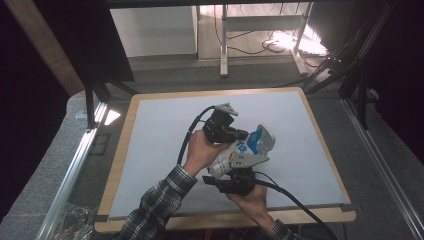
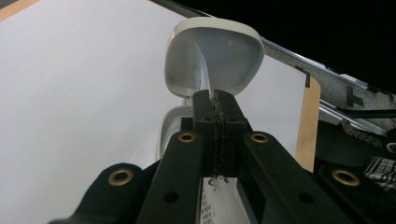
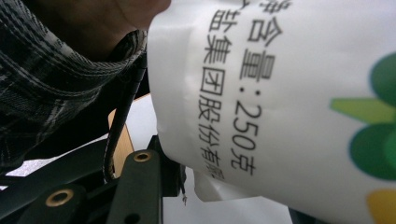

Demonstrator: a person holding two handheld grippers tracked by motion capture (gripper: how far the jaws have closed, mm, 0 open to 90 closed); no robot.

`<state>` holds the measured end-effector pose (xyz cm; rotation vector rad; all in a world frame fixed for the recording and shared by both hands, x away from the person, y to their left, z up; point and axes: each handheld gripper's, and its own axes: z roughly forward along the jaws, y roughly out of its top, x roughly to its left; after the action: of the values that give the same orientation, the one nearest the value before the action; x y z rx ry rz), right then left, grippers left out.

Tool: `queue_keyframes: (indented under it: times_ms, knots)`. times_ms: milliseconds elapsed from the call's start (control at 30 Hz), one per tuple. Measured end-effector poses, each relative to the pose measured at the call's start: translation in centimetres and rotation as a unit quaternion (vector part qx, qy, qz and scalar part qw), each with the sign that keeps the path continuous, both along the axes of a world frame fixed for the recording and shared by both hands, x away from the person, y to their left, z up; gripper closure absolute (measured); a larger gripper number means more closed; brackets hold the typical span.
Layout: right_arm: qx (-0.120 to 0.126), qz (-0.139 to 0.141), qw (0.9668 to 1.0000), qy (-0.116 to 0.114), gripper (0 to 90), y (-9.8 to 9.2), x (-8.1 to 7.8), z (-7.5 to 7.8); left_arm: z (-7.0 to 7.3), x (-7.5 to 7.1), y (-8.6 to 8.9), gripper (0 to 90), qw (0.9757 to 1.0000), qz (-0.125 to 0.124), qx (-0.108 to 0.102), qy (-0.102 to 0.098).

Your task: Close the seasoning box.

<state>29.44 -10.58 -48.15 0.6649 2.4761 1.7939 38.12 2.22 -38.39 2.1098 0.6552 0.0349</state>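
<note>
Two grippers share one white salt bottle (image 1: 244, 152) — left gripper (image 2: 215, 100) pinched tight on its label edge, right gripper (image 1: 231, 181) clamped around its body.

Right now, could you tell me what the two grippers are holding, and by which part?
Both hold the white bottle: right gripper around its body, left gripper shut at its cap end.

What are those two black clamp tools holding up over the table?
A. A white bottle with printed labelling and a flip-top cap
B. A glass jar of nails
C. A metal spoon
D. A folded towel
A: in the high view the white bottle hangs between the left gripper and the right gripper above the table; its open cap and printed side show close up.
</note>
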Motion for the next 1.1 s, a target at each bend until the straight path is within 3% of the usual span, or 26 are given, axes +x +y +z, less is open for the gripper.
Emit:
queue_keyframes:
  times_ms: [1100]
  knots:
    - [0.001, 0.000, 1.0000, -0.004, 59.7, 0.05, -0.03, 0.21, 0.21, 0.08, -0.17, 88.9, 1.0000, -0.001, 0.005, 0.001]
